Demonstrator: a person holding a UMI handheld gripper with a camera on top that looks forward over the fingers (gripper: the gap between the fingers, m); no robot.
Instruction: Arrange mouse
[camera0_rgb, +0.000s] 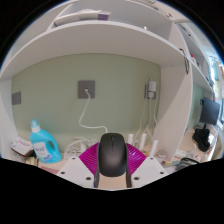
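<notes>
A black computer mouse (111, 154) sits between my gripper's (111, 166) two fingers, its scroll wheel facing up and its nose pointing away. The magenta pads (91, 160) press on both of its sides. The mouse is held up off the desk, in front of a pale green wall. The lower end of the mouse is hidden behind the gripper body.
A blue and white spray bottle (40, 141) stands on the desk at the left. A wall socket (87, 90) with a white cable hangs on the pale green wall. A white shelf unit (165, 40) rises at the right, with small items (150, 145) near its base.
</notes>
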